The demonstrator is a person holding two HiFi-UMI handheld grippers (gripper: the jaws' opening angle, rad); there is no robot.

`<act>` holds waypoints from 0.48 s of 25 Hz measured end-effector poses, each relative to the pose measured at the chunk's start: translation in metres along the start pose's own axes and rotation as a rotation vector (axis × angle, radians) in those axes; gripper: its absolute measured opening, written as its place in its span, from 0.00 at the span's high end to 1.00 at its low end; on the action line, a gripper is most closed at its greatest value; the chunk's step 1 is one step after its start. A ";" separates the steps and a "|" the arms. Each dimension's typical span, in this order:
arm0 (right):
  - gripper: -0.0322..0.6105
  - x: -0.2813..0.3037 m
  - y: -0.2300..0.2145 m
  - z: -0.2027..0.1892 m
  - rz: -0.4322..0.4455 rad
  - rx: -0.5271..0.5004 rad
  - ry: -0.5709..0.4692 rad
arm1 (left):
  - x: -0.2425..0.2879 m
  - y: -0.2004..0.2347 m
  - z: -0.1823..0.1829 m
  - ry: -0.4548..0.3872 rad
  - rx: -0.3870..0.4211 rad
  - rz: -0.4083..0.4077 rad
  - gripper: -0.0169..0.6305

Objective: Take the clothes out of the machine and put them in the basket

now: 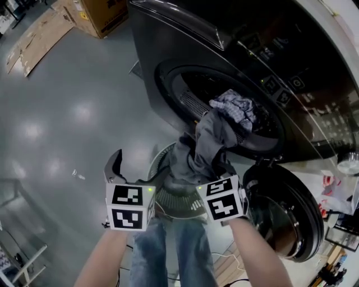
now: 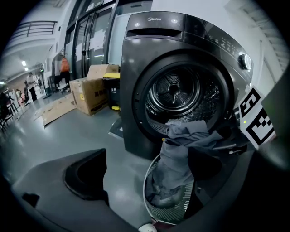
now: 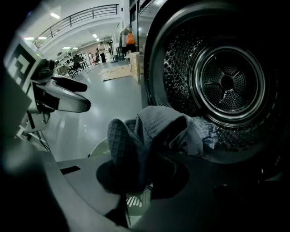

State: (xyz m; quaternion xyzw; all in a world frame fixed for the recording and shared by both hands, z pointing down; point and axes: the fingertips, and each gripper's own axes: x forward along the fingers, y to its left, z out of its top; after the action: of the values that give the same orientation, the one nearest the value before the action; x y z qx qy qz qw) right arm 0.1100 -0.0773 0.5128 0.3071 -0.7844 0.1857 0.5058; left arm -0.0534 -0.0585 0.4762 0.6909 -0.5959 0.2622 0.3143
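Right gripper [image 3: 136, 174]: nearly closed, pinching a fold of the grey garment [image 1: 210, 137].
Left gripper [image 2: 149, 172]: jaws wide apart, empty.
Garment: draped from the machine [image 2: 136, 81] mouth into the basket [image 2: 181, 210] at 7 o'clock.
Handling: probably light, limp — best gripped at a bunched fold.

the glossy grey floor [image 1: 67, 123] carries the machine [image 1: 224, 45], the basket [image 2: 179, 210], a cardboard box [image 1: 104, 14] and flattened cardboard [image 1: 39, 36].

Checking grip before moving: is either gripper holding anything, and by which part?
The right gripper pinches the grey garment by a bunched fold; the left gripper holds nothing.
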 end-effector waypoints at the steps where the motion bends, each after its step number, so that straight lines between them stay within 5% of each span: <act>1: 0.84 -0.004 0.006 -0.005 0.017 0.018 0.007 | -0.002 -0.002 -0.001 0.001 0.001 -0.002 0.10; 12: 0.84 -0.037 0.070 -0.064 0.204 0.117 0.115 | -0.020 -0.015 -0.015 0.018 -0.010 -0.017 0.10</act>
State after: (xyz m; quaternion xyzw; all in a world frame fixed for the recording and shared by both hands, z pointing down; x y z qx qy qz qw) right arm 0.1174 0.0236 0.5075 0.2437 -0.7692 0.2989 0.5095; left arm -0.0420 -0.0326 0.4697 0.6920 -0.5884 0.2628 0.3255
